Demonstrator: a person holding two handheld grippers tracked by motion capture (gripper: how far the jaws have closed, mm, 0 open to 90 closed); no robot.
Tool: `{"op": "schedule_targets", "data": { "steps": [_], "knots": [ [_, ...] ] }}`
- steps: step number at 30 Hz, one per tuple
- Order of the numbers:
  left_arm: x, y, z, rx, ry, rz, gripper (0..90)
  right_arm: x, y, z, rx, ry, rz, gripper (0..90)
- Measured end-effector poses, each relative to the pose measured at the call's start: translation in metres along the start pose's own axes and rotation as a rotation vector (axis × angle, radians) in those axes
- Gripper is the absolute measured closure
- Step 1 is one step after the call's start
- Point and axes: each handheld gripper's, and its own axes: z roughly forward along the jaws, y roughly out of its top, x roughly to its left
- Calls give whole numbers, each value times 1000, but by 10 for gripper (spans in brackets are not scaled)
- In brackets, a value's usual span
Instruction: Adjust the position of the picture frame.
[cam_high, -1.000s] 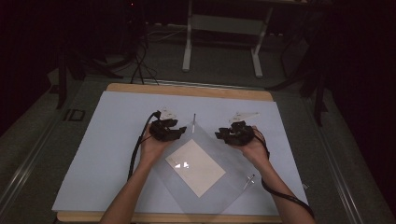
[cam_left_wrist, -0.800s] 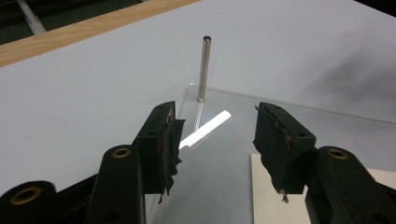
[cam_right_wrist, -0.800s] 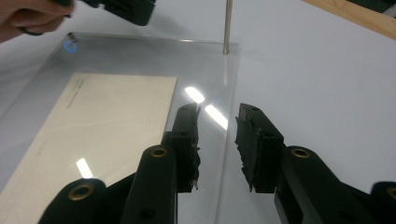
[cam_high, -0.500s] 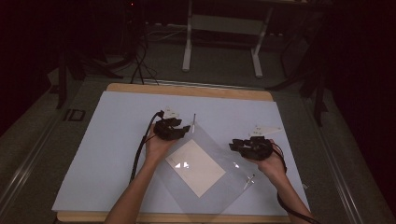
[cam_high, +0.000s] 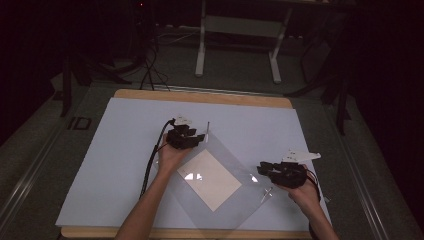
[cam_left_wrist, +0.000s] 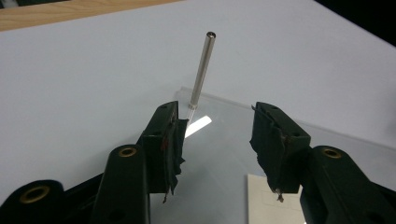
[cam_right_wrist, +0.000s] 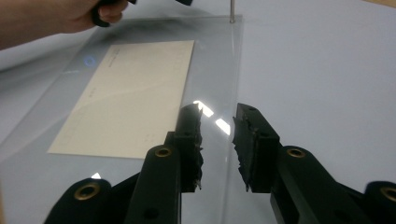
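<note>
A clear acrylic sheet (cam_high: 235, 159) lies as a diamond on the white board, with a cream card (cam_high: 210, 179) at its middle. A thin metal post (cam_high: 208, 127) stands upright at the sheet's far corner. My left gripper (cam_high: 200, 138) hovers just before that post (cam_left_wrist: 201, 70), open, with nothing between its fingers. My right gripper (cam_high: 260, 169) is at the sheet's right corner, above the sheet's edge (cam_right_wrist: 233, 70). Its jaws have just been closing but stand apart with nothing between them. A loose metal pin (cam_high: 266, 193) lies beside that corner.
The white board (cam_high: 110, 165) covers a wooden table whose edge (cam_high: 200, 96) shows at the back. A desk frame (cam_high: 237, 30) and cables stand on the floor beyond. The other hand (cam_right_wrist: 70, 16) shows at the top left of the right gripper view.
My right gripper has moved from beside the post down along the sheet's right side to its right corner. The left gripper has stayed by the post.
</note>
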Motion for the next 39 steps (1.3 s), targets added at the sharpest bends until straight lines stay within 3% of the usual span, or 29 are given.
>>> {"op": "schedule_targets", "data": {
  "steps": [5,10,17,20,24,28,32,35,39],
  "knots": [
    [1,7,8,30,6,23,521,6,-5,-8,-20,8,12,713],
    [1,12,15,41,17,18,520,14,-13,-14,-27,21,9,705],
    [6,9,25,45,20,-24,510,22,-33,-20,-20,9,6,692],
    [9,9,29,31,21,-55,515,23,-43,-19,-3,8,17,693],
    [10,9,33,29,35,-57,531,23,-55,-14,29,-7,21,723],
    [8,10,40,36,35,-57,552,23,-62,-5,79,-47,-5,812],
    [6,14,47,24,51,-47,561,24,-64,-4,76,-60,-13,825],
    [6,19,53,-1,49,-67,583,26,-66,-3,66,-73,-16,828],
    [3,23,62,13,50,-40,636,26,-68,-3,54,-79,2,826]
  ]
}}
